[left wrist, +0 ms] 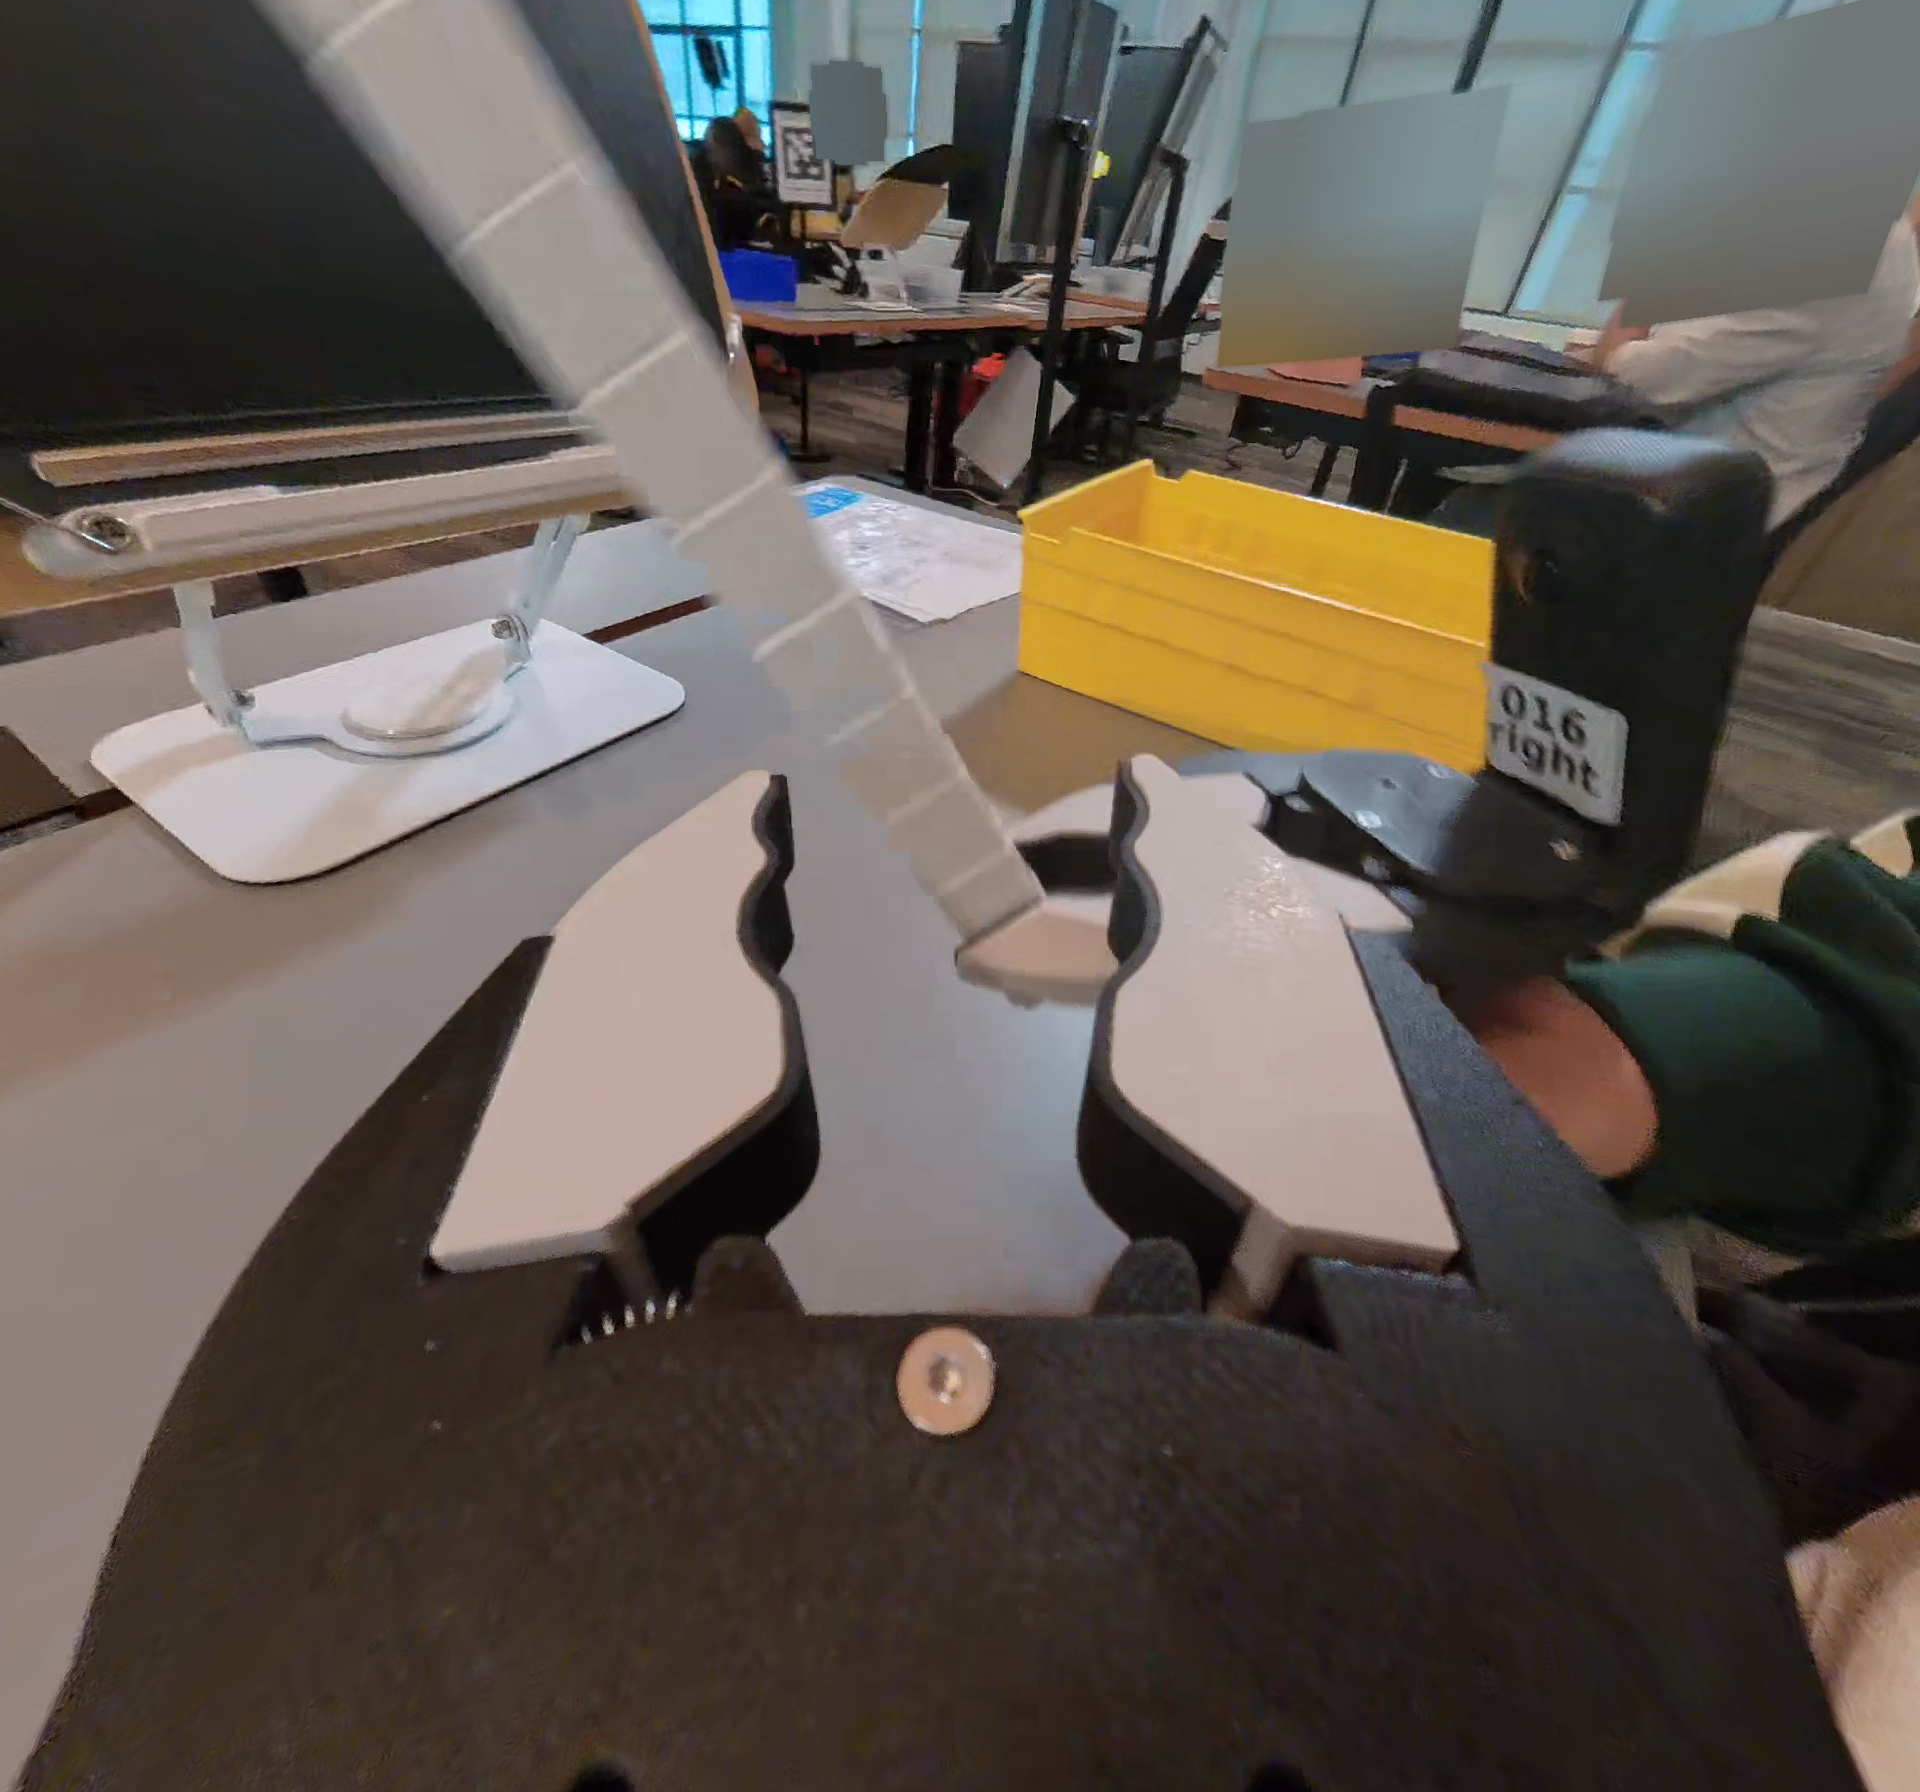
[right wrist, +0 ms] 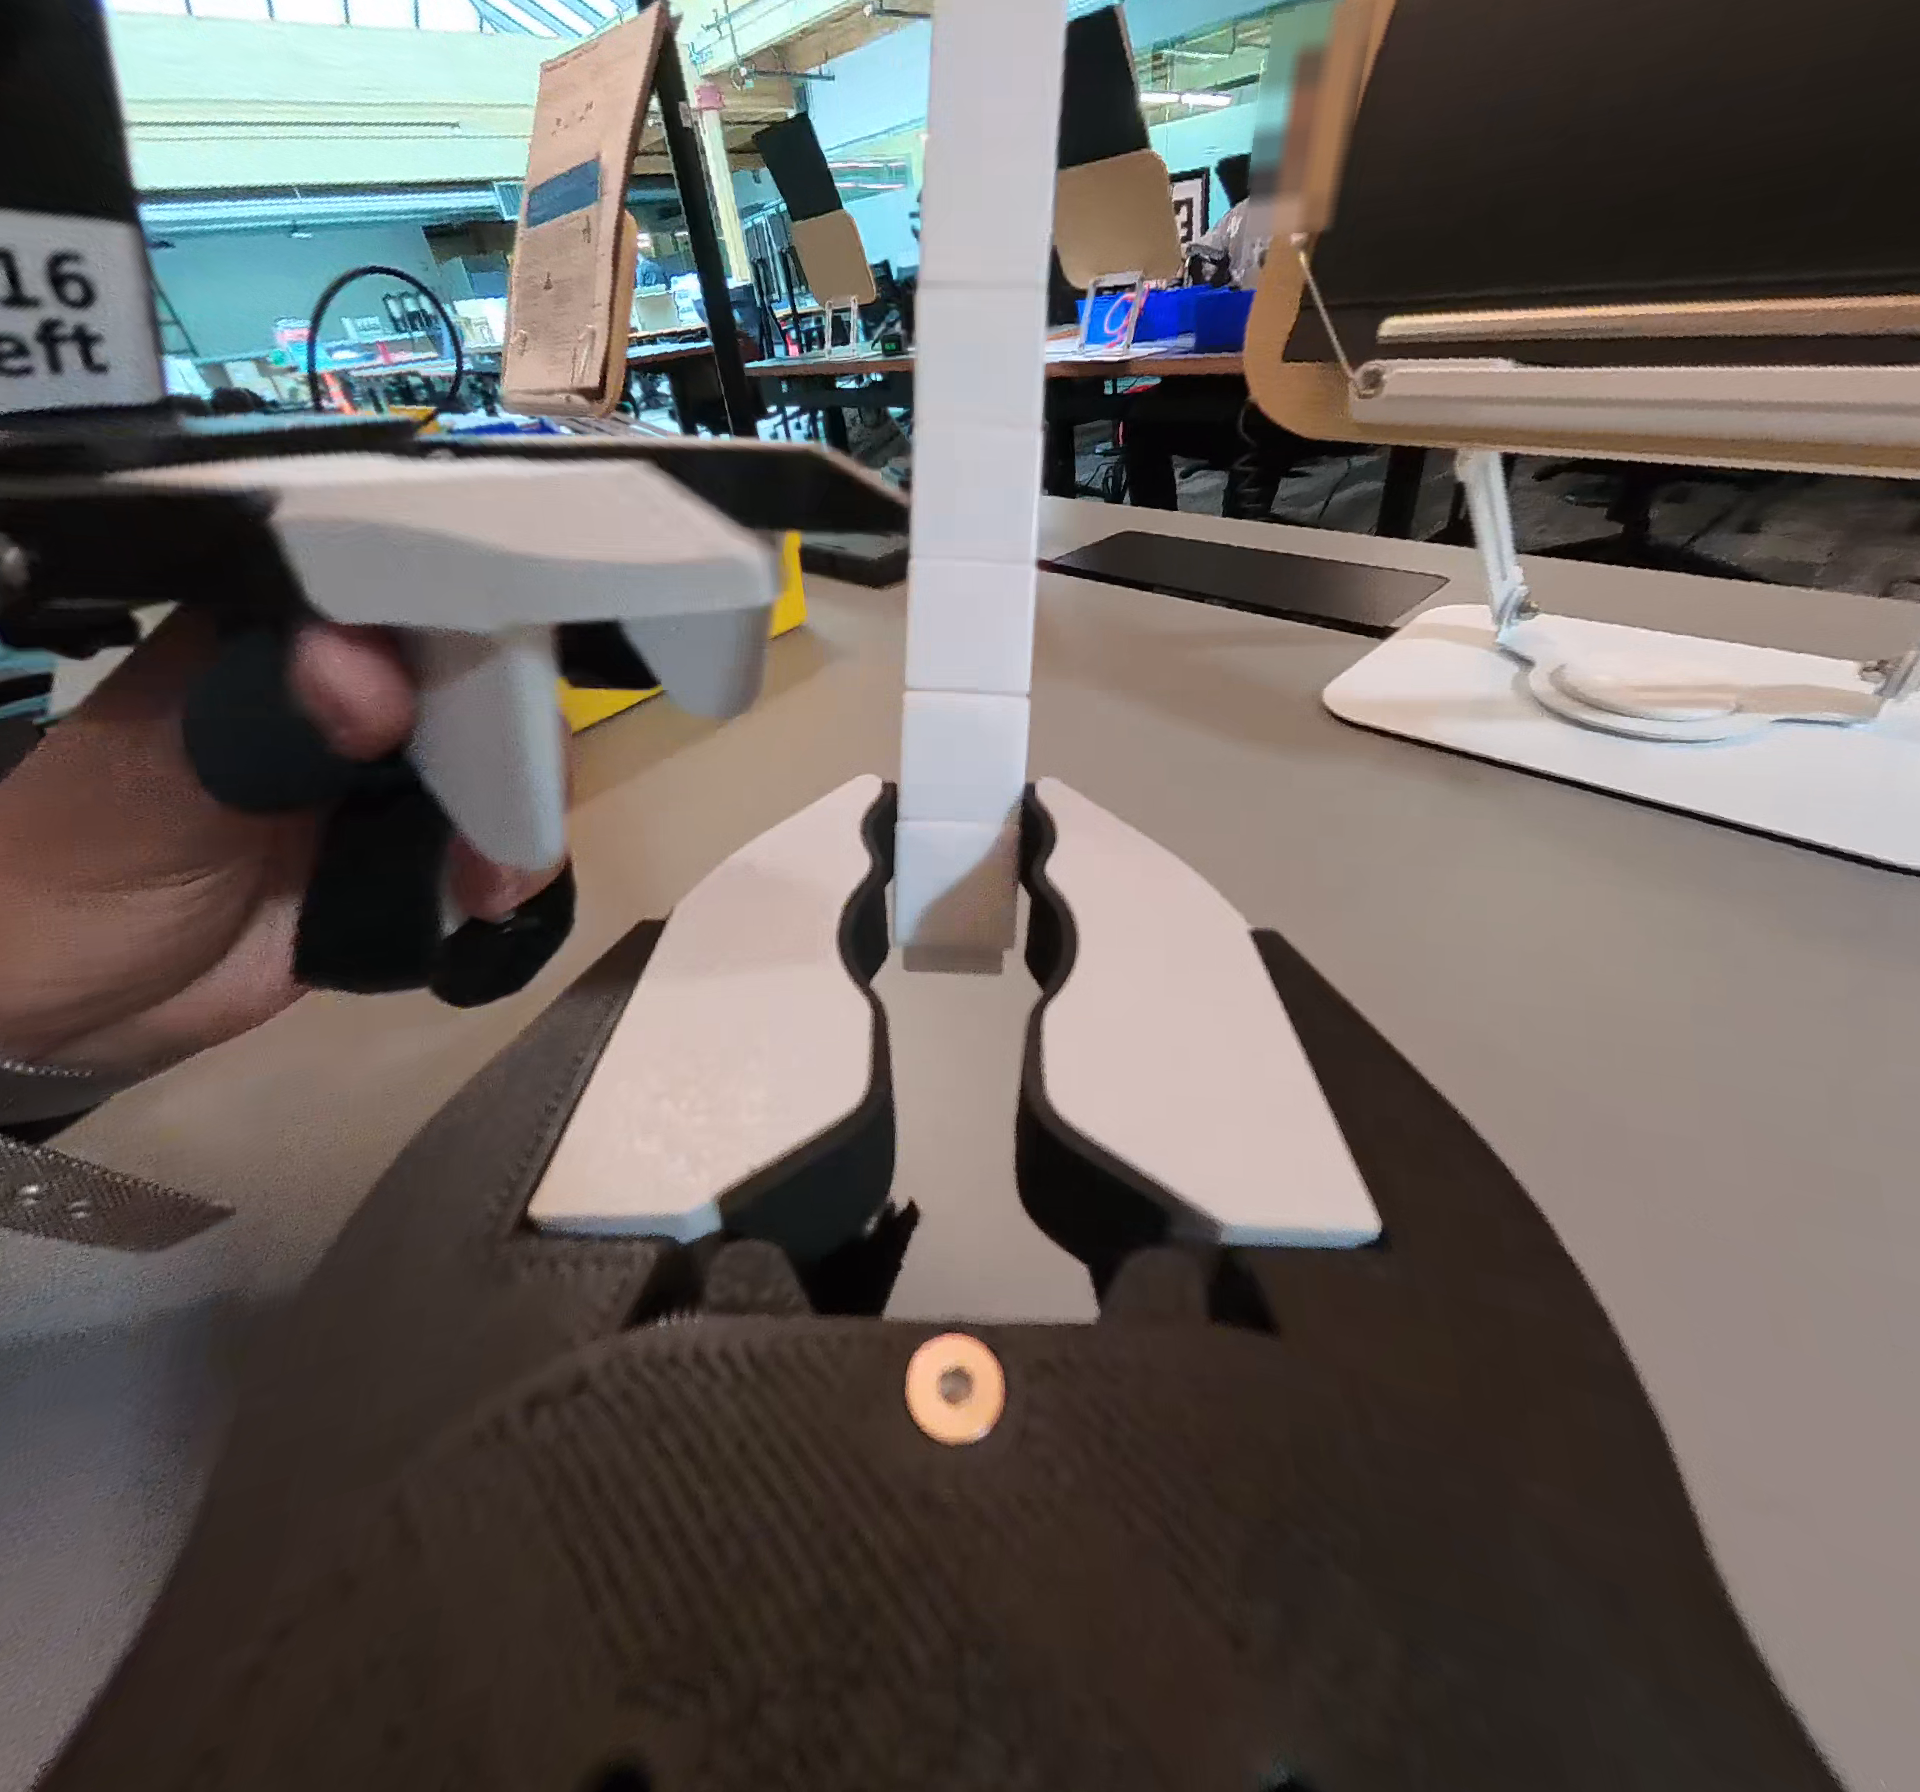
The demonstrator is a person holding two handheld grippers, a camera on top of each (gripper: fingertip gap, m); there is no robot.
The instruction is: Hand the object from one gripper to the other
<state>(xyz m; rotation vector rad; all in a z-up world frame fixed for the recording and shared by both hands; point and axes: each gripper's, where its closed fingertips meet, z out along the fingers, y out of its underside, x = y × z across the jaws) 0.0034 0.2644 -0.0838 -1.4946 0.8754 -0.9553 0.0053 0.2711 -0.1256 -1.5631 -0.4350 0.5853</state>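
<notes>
A: Where is the white segmented bar [right wrist: 977, 454] sitting?

B: The right hand-held gripper [right wrist: 958, 859] is clenching its bottom end, so the bar is standing tall above the counter [right wrist: 1351, 911].

A: And the left hand-held gripper [left wrist: 951, 869]?

B: It is hanging released beside the bar, jaws spread, probably so the free length above stays reachable for the takeover.

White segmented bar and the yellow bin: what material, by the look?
White segmented bar: likely matte plastic; flat, even white, with thin seams between blocks. Yellow bin: probably moulded plastic, slightly satin; uniform colour, stepped ribbed walls, soft sheen.
</notes>
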